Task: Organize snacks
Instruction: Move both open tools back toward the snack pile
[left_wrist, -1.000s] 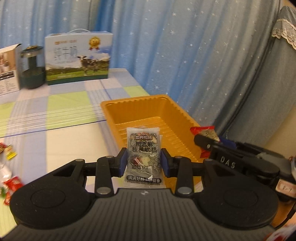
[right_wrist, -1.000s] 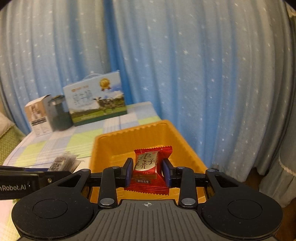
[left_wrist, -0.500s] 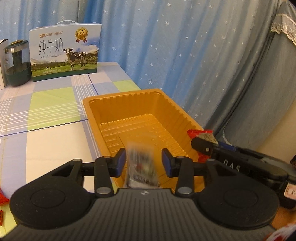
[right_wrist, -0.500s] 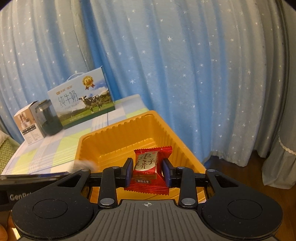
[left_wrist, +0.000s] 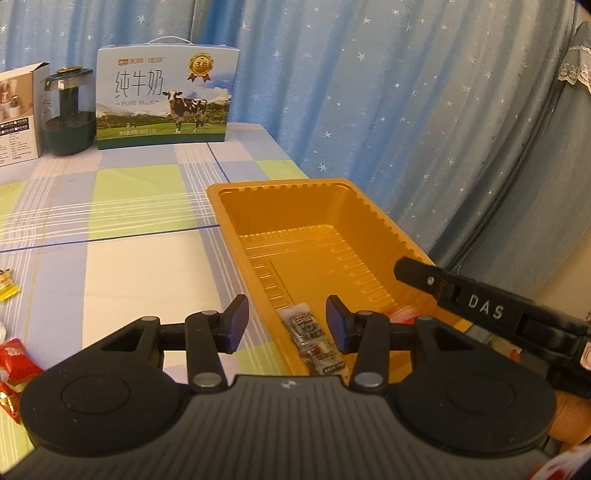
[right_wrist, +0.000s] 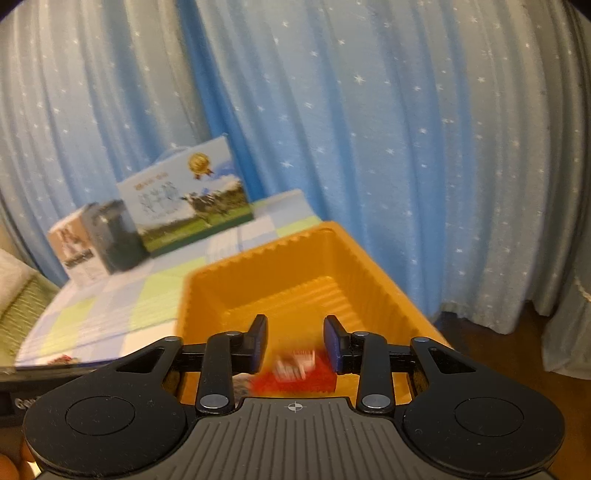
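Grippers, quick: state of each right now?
Left gripper: open, holding nothing; clear snack packet lies in orange tray.
Right gripper: open; red candy blurred below it.

Your left gripper hangs over the near left rim of the ribbed orange plastic tray, which sits at the right edge of the checked tablecloth. In the tray's near end, just beyond your fingers, lies the clear printed snack packet. Your right gripper is over the same near end, with the red foil candy below and between its fingers. Behind the tray, at the table's far edge, stands the cow-printed milk carton box; left of it the dark green jar, then the white cardboard box. Red wrapped sweets lie at your near left.
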